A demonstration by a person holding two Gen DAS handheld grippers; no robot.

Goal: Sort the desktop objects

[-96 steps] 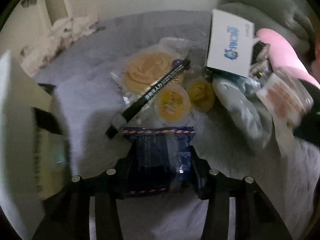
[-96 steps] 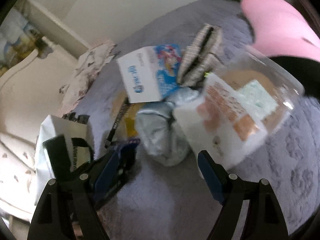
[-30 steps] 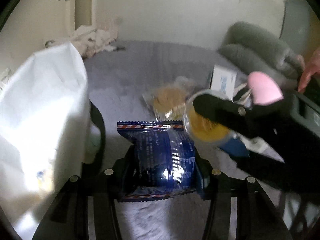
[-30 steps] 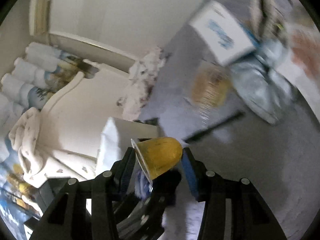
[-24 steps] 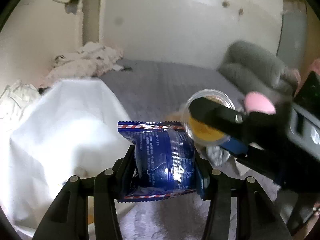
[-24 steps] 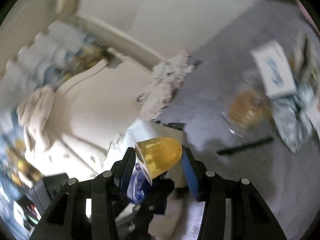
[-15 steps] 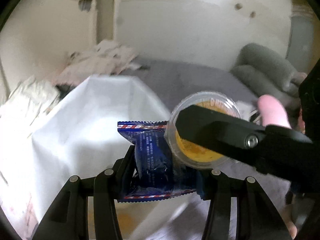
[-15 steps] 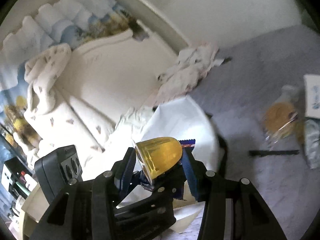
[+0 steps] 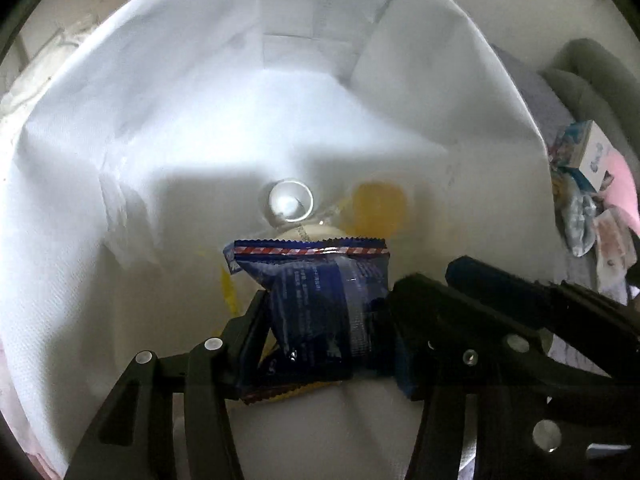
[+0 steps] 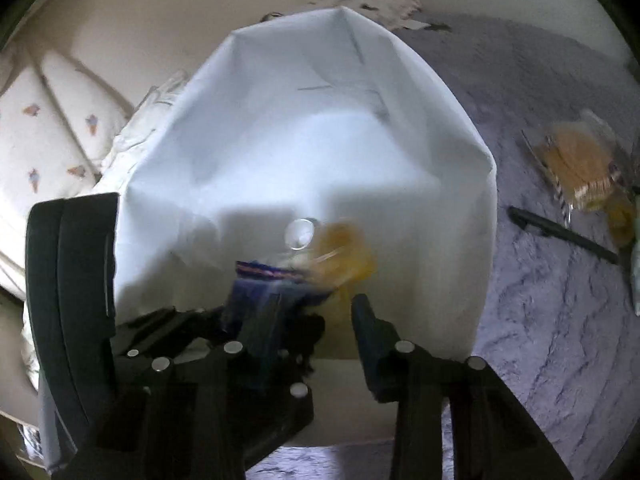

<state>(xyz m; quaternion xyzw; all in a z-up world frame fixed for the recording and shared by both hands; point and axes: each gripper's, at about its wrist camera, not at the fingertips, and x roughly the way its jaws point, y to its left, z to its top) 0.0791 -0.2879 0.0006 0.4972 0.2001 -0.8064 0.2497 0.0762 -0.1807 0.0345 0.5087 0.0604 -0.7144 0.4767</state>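
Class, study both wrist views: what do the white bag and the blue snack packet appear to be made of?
White bag: probably matte non-woven fabric; soft creases, fine dotted texture. Blue snack packet: glossy plastic film, likely; shiny highlights and a crimped, serrated top seal.

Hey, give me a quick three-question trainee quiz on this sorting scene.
1. True or false: the left gripper has the blue snack packet between its fingers.
2. Where is the yellow jelly cup? A inside the white bag; B on a shelf; C on the floor.
3. Fill in: the black pen lies on the grey ___.
Key: 1 true, though its jaws are opening; 2 A; 3 blanket.
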